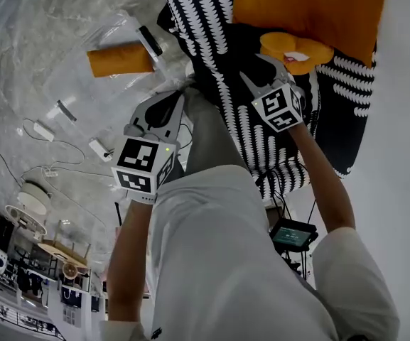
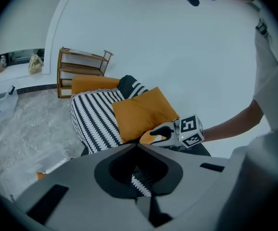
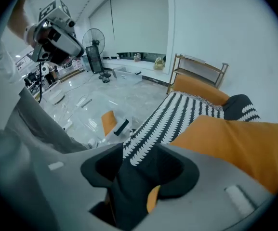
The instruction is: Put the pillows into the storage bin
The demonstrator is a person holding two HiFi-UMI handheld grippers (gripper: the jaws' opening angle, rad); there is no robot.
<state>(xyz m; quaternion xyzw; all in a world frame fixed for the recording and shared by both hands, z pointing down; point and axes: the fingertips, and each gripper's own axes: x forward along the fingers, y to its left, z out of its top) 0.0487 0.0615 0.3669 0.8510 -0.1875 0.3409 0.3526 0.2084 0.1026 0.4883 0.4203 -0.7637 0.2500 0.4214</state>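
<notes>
Marble floor [image 1: 41, 84], one patterned pillow [image 1: 197, 20], one orange pillow [image 1: 311, 6] atop, two grippers [image 1: 185, 94] [image 1: 284, 57]

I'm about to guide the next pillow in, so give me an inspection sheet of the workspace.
Surface: marble floor.
Job's things: striped pillow with an orange pillow against it; clear bin on the floor, a second orange pillow seemingly inside.
Clutter: white adapters on the floor.
Grippers: left gripper shut on the striped pillow's fabric; right gripper has its jaws apart, with that pillow's black fabric between them.
Cables: white cable loops across the floor by the adapters.
Surroundings: wooden shelf at a white wall; standing fan farther off.
</notes>
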